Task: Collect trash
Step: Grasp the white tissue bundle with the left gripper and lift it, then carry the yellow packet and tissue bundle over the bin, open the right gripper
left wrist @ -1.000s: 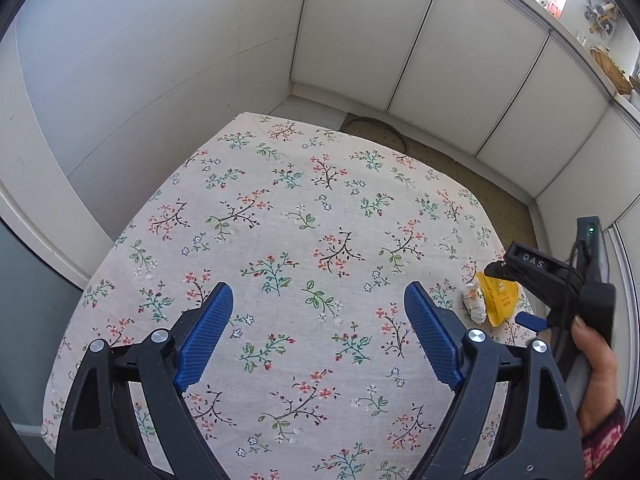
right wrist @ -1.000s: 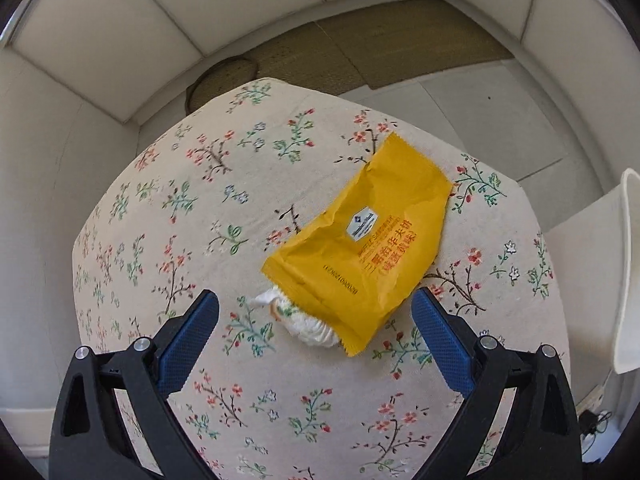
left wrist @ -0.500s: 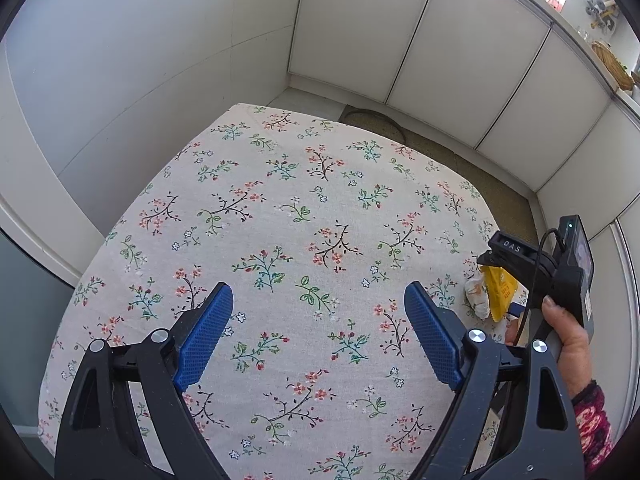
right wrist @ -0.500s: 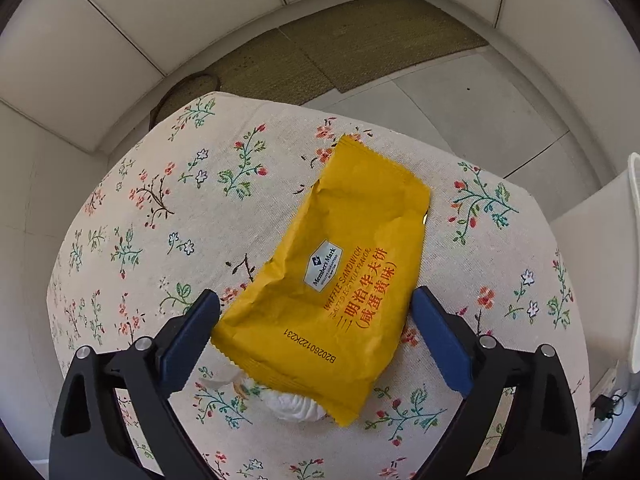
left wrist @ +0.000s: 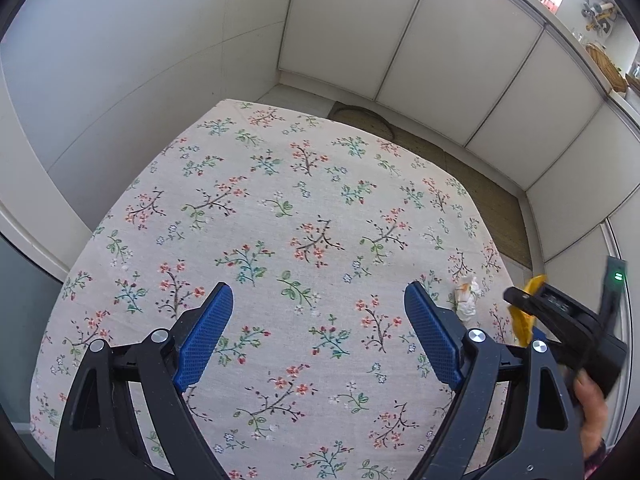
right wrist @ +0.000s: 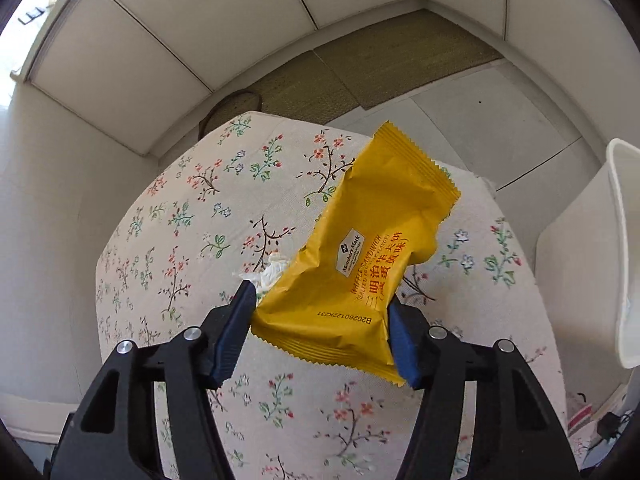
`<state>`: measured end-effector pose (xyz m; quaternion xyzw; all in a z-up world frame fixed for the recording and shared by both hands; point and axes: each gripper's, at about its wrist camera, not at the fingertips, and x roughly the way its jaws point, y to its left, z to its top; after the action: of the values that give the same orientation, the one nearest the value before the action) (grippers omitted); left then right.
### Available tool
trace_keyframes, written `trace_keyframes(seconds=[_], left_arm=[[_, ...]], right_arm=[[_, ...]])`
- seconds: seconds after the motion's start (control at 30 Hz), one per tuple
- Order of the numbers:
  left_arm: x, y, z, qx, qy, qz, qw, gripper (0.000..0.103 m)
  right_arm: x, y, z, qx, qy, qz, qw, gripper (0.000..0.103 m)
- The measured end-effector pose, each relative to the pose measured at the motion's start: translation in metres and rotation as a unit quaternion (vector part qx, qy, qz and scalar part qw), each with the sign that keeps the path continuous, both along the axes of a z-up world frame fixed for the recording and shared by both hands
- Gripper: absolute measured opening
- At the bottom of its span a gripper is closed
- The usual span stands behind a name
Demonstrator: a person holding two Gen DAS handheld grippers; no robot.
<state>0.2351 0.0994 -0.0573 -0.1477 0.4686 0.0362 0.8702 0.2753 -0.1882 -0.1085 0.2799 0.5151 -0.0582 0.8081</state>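
Note:
My right gripper (right wrist: 320, 324) is shut on a yellow snack wrapper (right wrist: 360, 256) and holds it tilted above the floral tablecloth (right wrist: 180, 216). A crumpled white tissue (right wrist: 272, 270) lies on the cloth just behind the wrapper's left edge. In the left wrist view the tissue (left wrist: 466, 300) sits near the table's right edge, and the wrapper (left wrist: 526, 316) shows edge-on in the right gripper beside it. My left gripper (left wrist: 318, 336) is open and empty above the near middle of the table (left wrist: 260, 200).
A white bin (right wrist: 592, 256) stands off the table's right side. White cabinet doors (left wrist: 440, 40) and a brown mat (right wrist: 360, 72) on the floor lie beyond the table's far edge. A white wall (left wrist: 120, 60) runs along the left.
My right gripper closed on the yellow wrapper and lifted it off the cloth, uncovering more of the tissue. The left gripper stayed open and shifted slightly.

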Motion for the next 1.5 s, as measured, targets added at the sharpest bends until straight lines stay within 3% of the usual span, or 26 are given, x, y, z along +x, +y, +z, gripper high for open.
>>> trace_keyframes(seconds=[0.23,0.43,0.9,1.07,1.13,1.2,1.27,1.5], left_arm=[[0.009,-0.045,-0.016,0.006,0.008,-0.041,0.9991,0.084],[0.027,-0.093,-0.039,-0.004,0.03,-0.085,0.9959,0.084],[0.076,-0.185,-0.081,0.068,0.036,-0.112,0.9908,0.082],[0.086,-0.198,-0.095,0.065,0.062,-0.116,0.9891,0.063],[0.087,-0.199,-0.1,0.063,0.071,-0.116,0.9887,0.049],[0.084,-0.199,-0.1,0.071,0.064,-0.118,0.9883,0.044],[0.082,-0.198,-0.1,0.073,0.06,-0.133,0.9867,0.031],[0.059,-0.187,-0.084,0.07,0.041,-0.137,0.9872,0.03]], right_arm=[[-0.069,-0.017,0.059,-0.049,-0.06,0.047,0.996,0.061],[-0.126,-0.03,0.079,-0.055,-0.089,0.052,0.993,0.061],[-0.139,-0.078,0.065,-0.037,-0.091,0.02,0.995,0.062],[-0.143,-0.086,0.065,-0.04,-0.087,0.019,0.995,0.062],[-0.144,-0.088,0.066,-0.043,-0.088,0.017,0.995,0.062],[-0.145,-0.09,0.067,-0.044,-0.088,0.016,0.995,0.062],[-0.146,-0.091,0.068,-0.046,-0.087,0.016,0.995,0.062],[-0.148,-0.089,0.069,-0.049,-0.09,0.023,0.995,0.062]])
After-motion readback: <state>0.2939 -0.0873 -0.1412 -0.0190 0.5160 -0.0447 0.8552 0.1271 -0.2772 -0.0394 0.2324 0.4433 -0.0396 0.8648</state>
